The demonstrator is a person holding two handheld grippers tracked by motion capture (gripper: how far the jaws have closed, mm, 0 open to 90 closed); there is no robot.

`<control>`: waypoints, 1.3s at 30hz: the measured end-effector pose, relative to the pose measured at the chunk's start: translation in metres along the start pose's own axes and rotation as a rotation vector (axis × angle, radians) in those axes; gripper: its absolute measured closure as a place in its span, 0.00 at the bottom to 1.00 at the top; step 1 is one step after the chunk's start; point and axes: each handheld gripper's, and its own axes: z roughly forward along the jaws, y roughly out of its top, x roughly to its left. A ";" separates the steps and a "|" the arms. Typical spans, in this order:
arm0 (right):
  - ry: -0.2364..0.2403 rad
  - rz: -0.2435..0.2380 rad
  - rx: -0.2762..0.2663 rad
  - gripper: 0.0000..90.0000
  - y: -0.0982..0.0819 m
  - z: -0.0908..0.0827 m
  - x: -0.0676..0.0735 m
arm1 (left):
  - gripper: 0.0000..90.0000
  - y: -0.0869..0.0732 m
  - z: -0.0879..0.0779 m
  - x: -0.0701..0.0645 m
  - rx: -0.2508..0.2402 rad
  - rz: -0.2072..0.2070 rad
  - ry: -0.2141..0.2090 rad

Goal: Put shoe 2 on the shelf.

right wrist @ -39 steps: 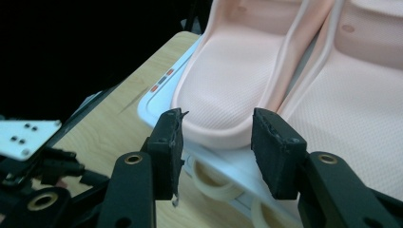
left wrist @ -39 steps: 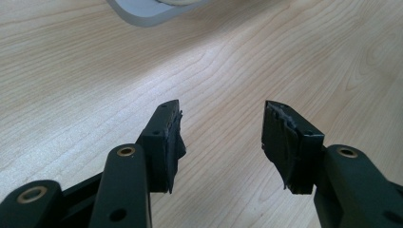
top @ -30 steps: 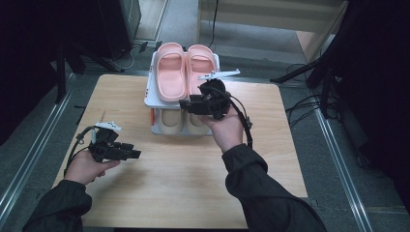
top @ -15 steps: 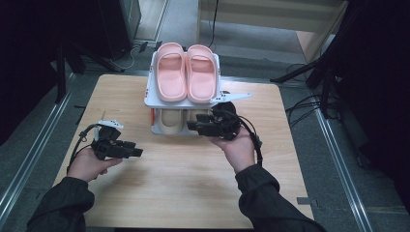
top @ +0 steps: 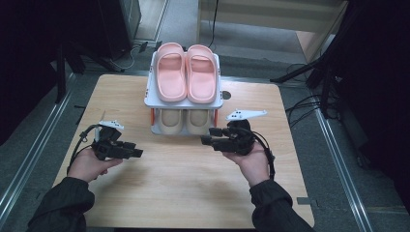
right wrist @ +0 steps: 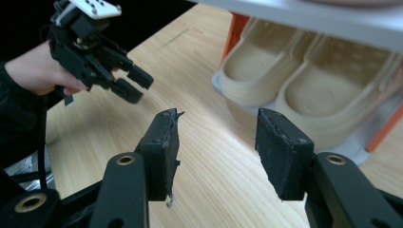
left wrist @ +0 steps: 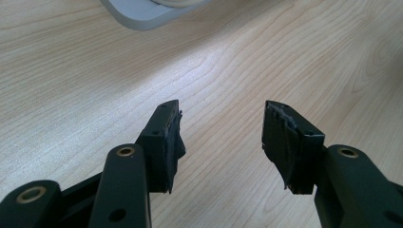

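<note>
A small two-tier shoe rack [top: 149, 94] stands at the back middle of the wooden table [top: 179, 183]. A pair of pink slippers [top: 186, 72] lies on its top shelf. A pair of beige slippers [top: 184, 121] [right wrist: 304, 85] sits on the lower shelf. My left gripper [top: 135, 150] [left wrist: 221, 135] hovers open over bare wood at the left, nothing between its jaws. To the right of the rack's front, my right gripper [top: 207, 137] [right wrist: 216, 142] is open and empty, pointing left.
The rack's grey base corner [left wrist: 142, 12] shows at the top of the left gripper view. Cables [top: 309, 104] and dark stands lie on the floor right of the table. A metal rail [top: 34, 145] runs along the left side.
My right gripper has pulled back from the rack's top shelf, down and toward the person, to the table in front of the rack. The left gripper has barely moved.
</note>
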 end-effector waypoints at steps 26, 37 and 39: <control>-0.013 0.021 0.029 0.54 -0.060 0.004 -0.047 | 0.51 0.000 0.003 -0.003 0.011 0.023 0.004; -0.013 0.025 0.030 0.53 -0.069 0.010 -0.060 | 0.49 -0.003 0.002 -0.007 0.008 0.029 0.002; -0.011 0.018 0.027 0.53 -0.069 0.012 -0.060 | 0.48 -0.004 0.001 -0.007 0.005 0.022 0.000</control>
